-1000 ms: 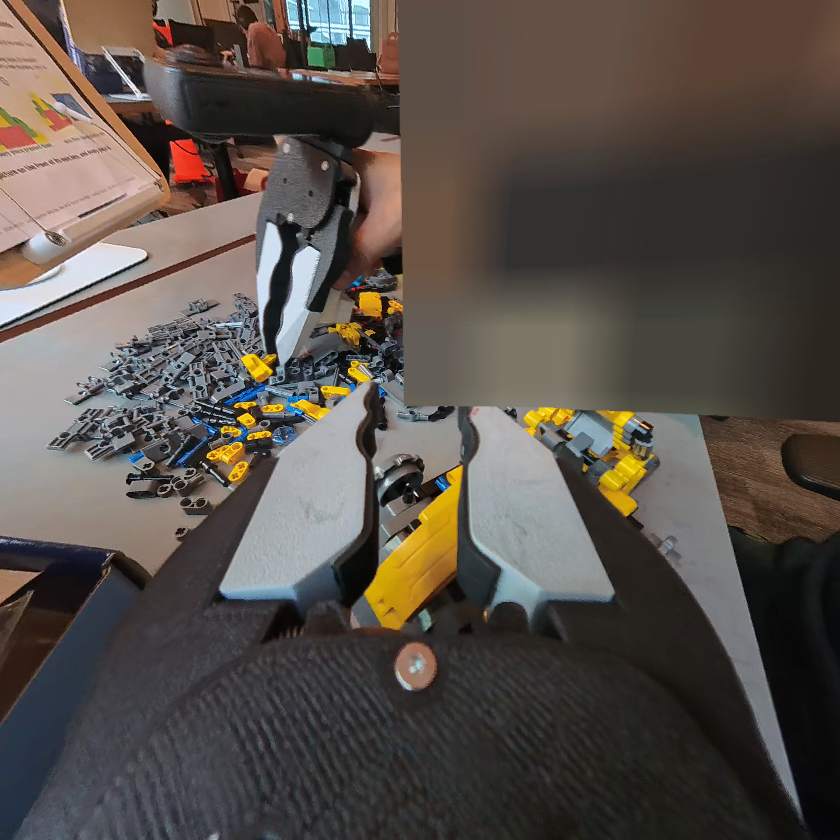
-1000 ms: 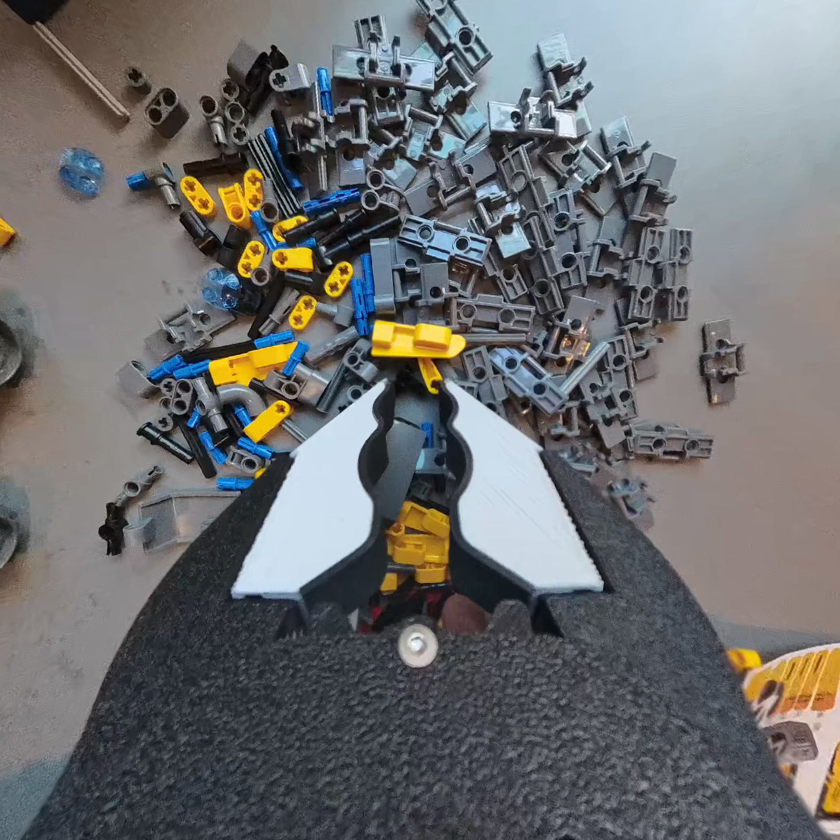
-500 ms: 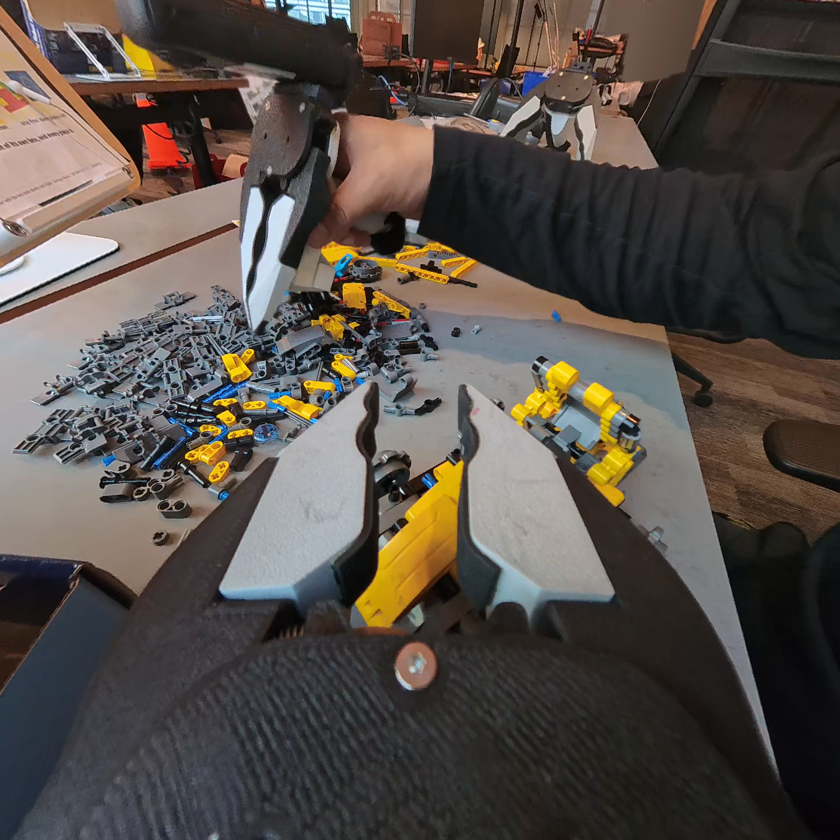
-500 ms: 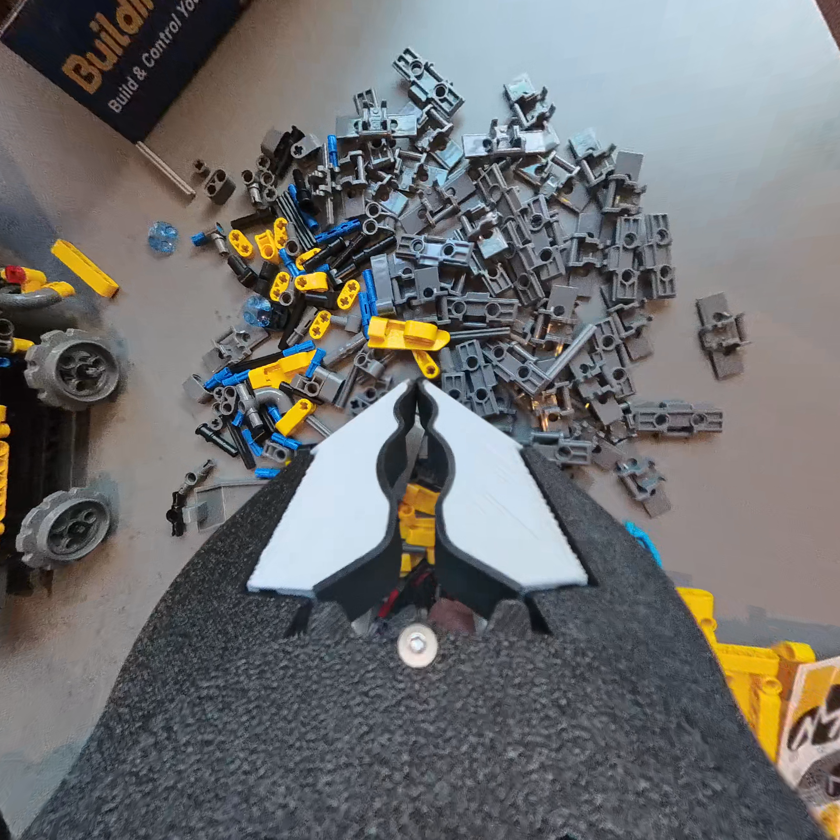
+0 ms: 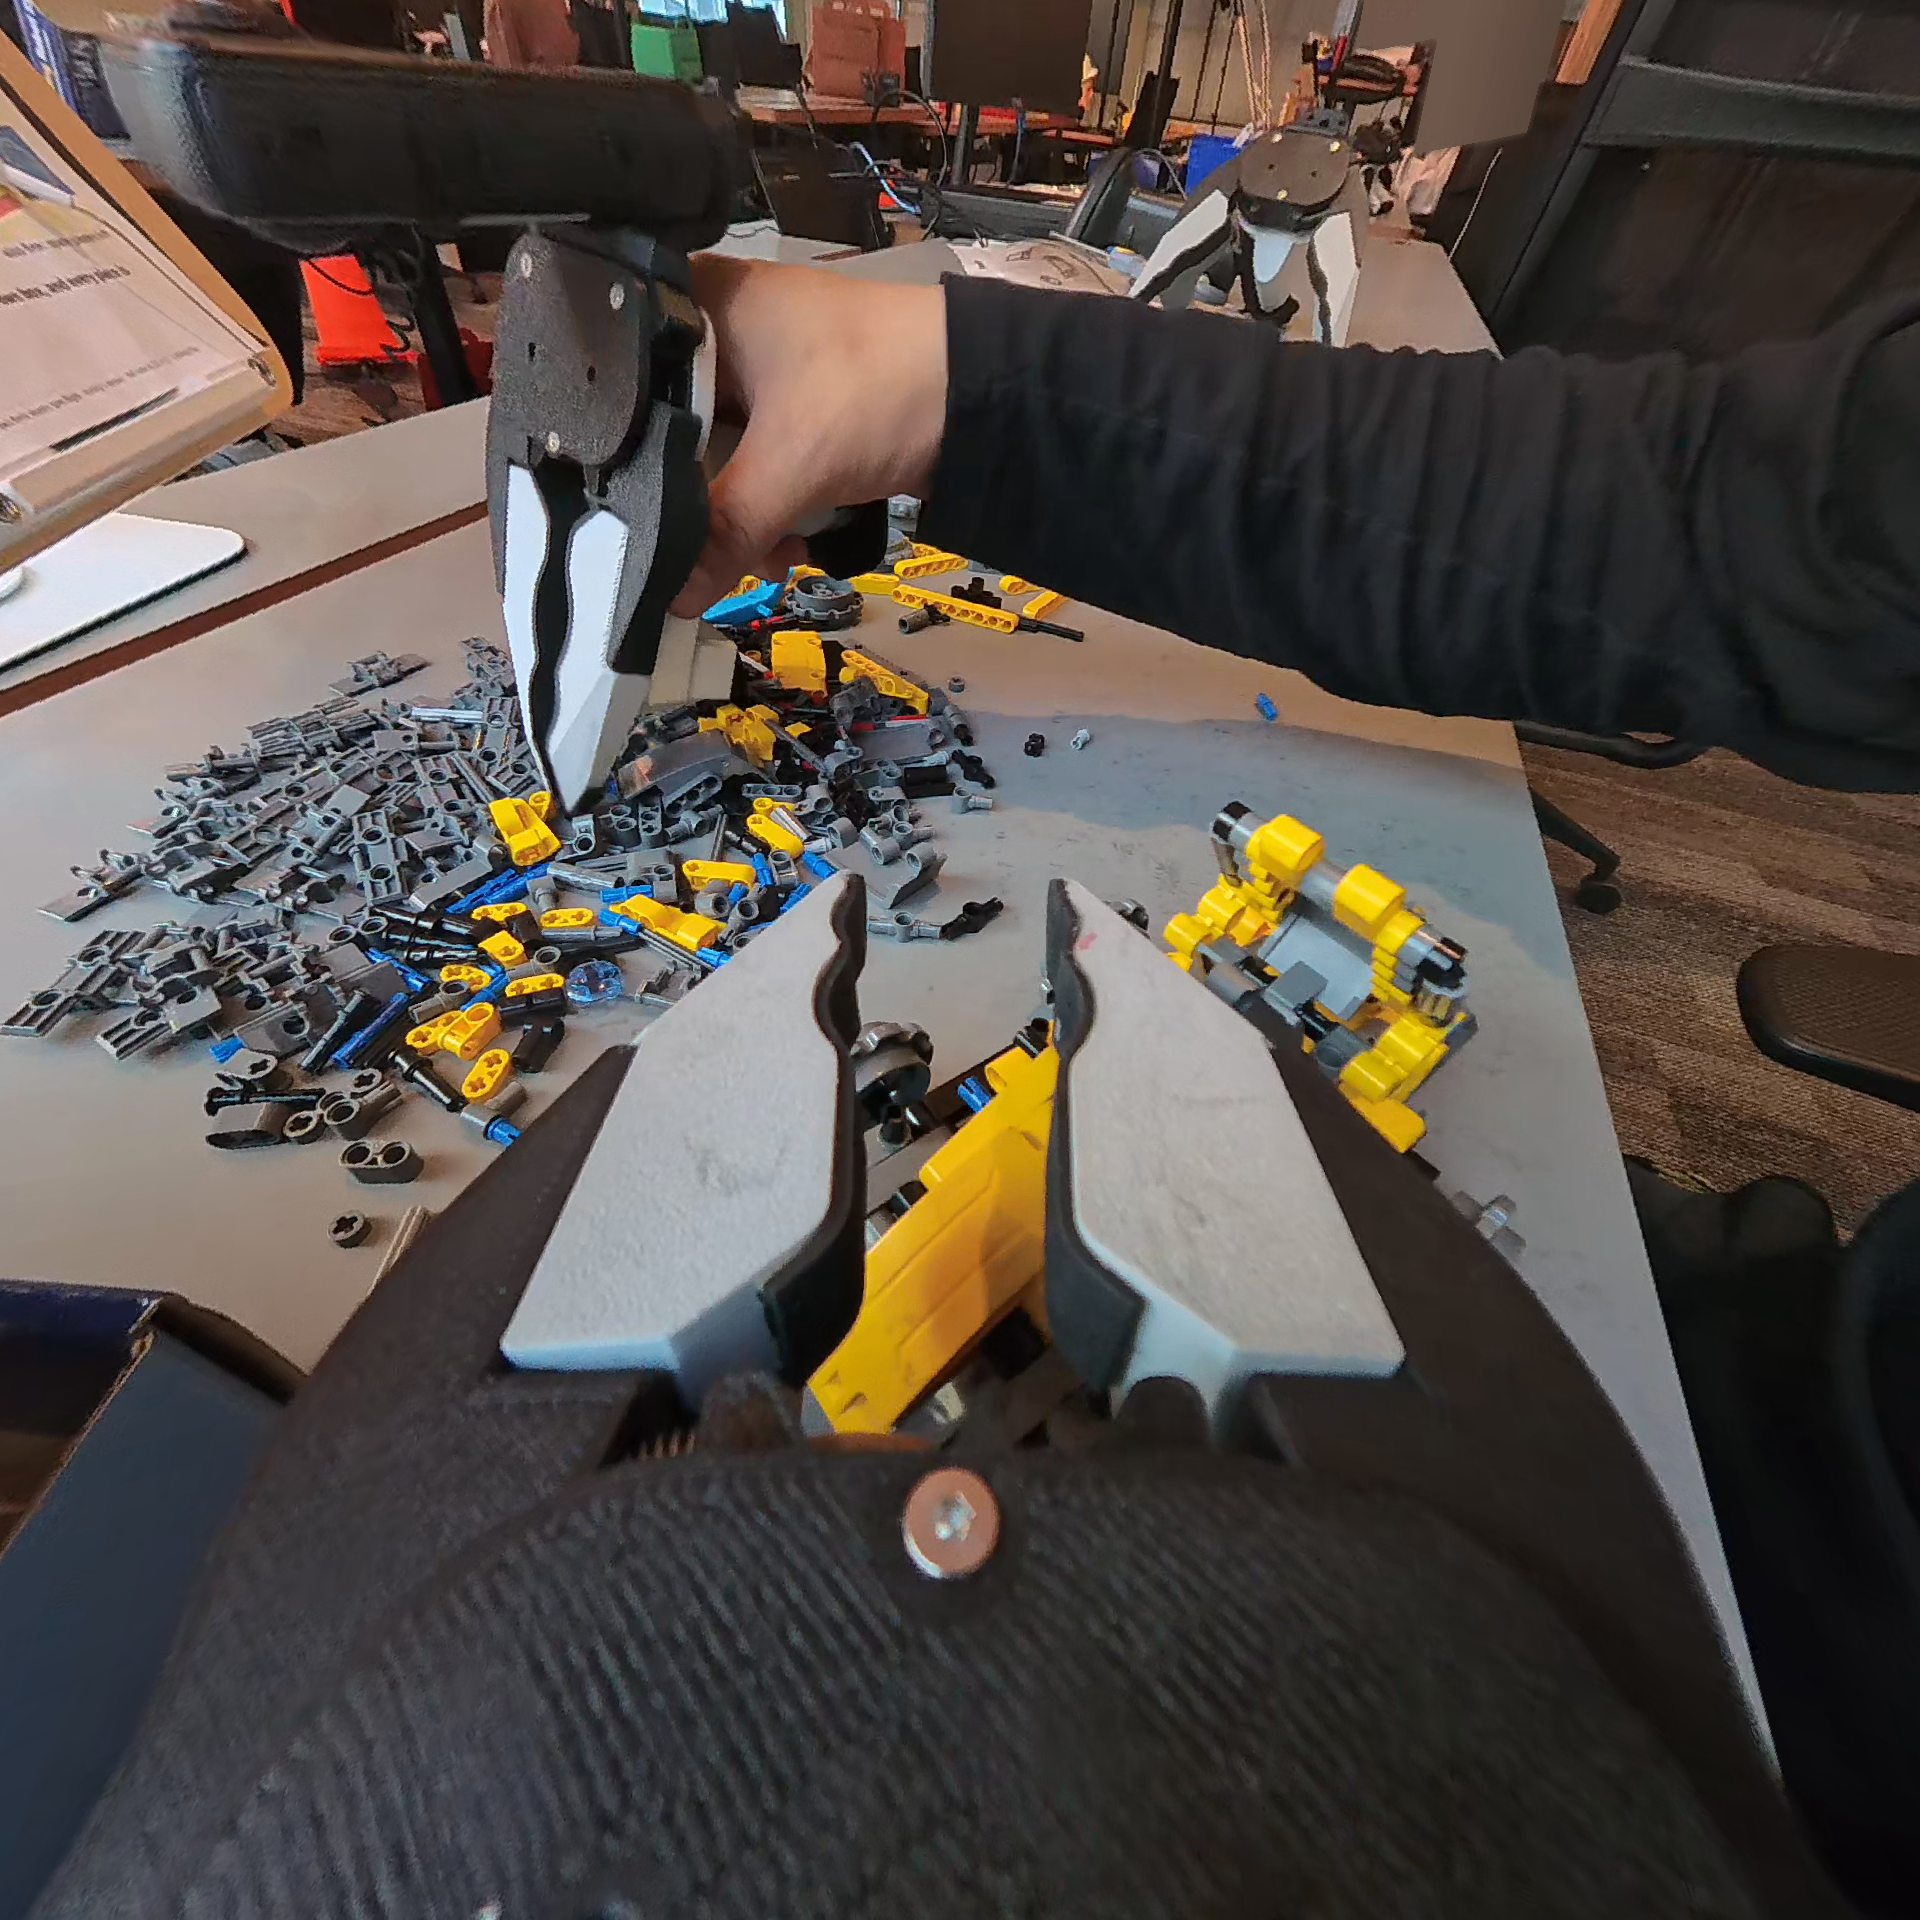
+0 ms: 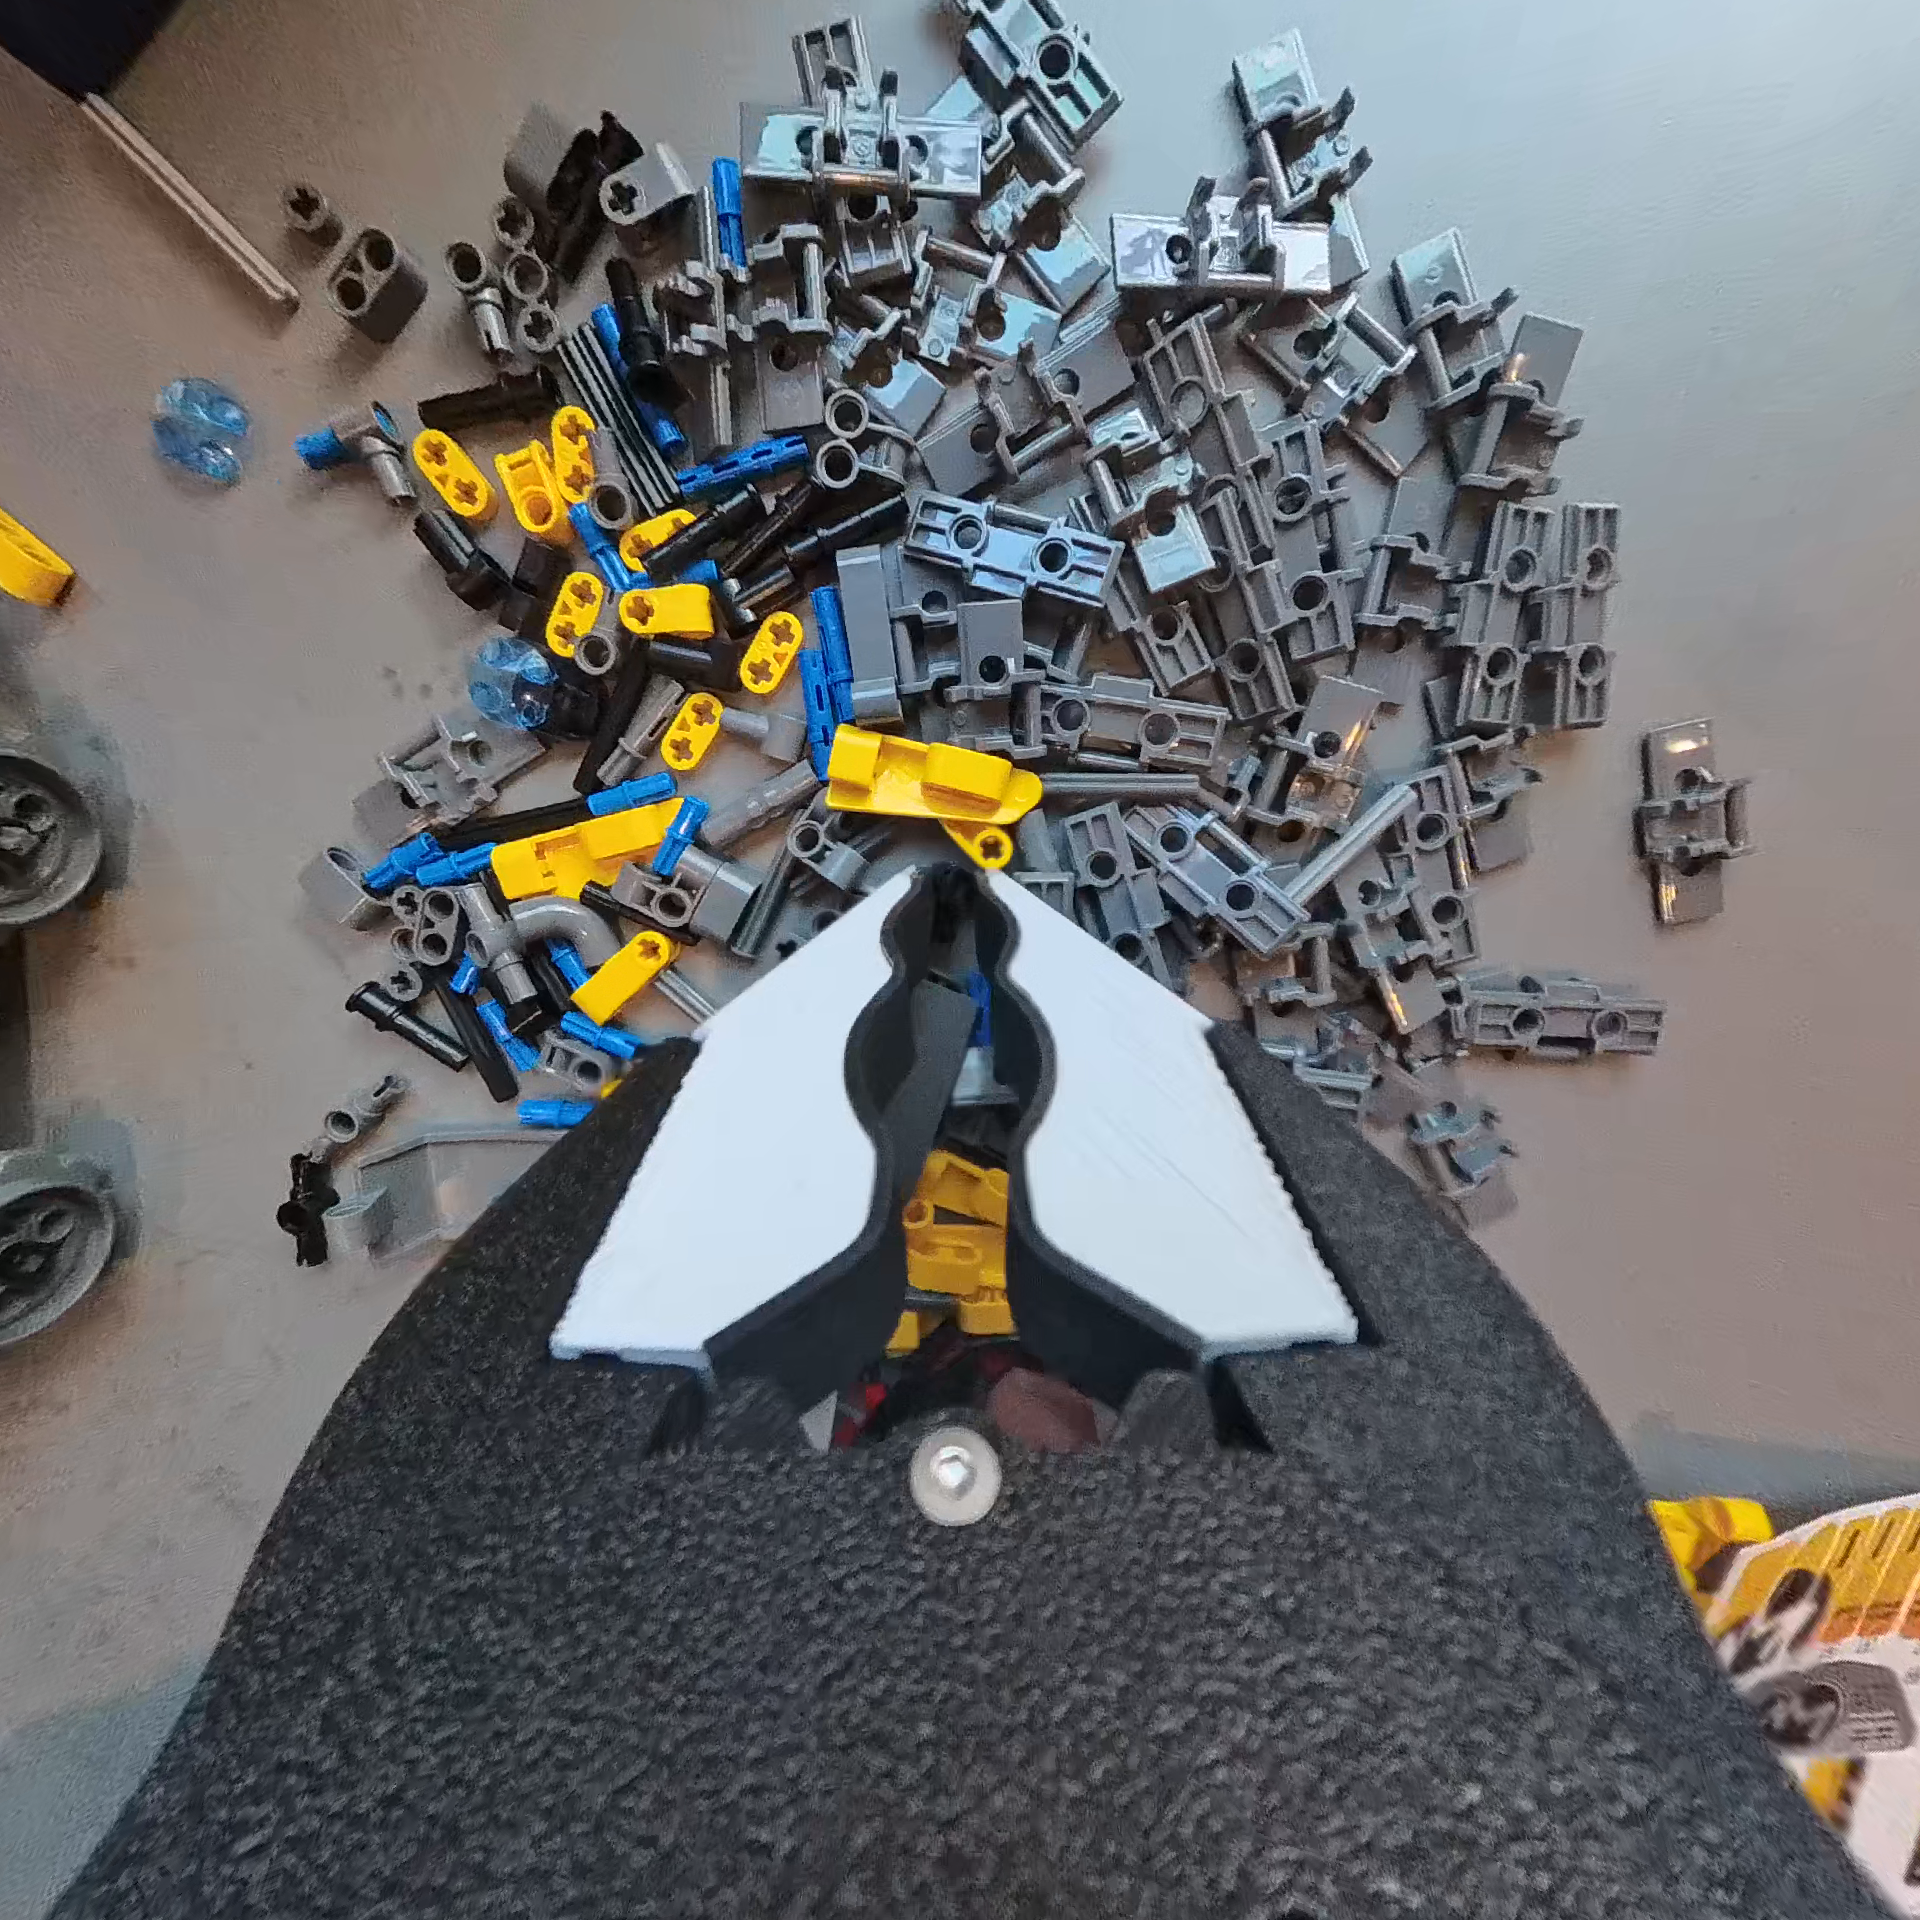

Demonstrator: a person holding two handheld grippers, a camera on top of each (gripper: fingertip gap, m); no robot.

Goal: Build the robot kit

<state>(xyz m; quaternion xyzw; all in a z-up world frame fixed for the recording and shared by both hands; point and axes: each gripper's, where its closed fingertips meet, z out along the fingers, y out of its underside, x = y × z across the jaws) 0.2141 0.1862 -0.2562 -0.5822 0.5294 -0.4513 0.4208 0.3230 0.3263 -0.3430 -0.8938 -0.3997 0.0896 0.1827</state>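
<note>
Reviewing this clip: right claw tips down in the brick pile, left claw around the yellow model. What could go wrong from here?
1. The right claw is shut at the pile's near edge, tips almost touching a small yellow connector; whether they hold anything is unclear, so it may come up empty or nudge neighbours.
2. The left claw stands open around the yellow model, which could shift if bumped.

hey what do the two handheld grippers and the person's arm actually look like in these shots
Each gripper has a rough, grainy black body with a silver screw at its centre and two pale grey, wedge-shaped fingers lined with wavy black pads. The left gripper fills its own view; the right gripper also shows from the side in the left view, hung under a bulky black housing. The arm wears a long black sleeve. No cables show.
</note>
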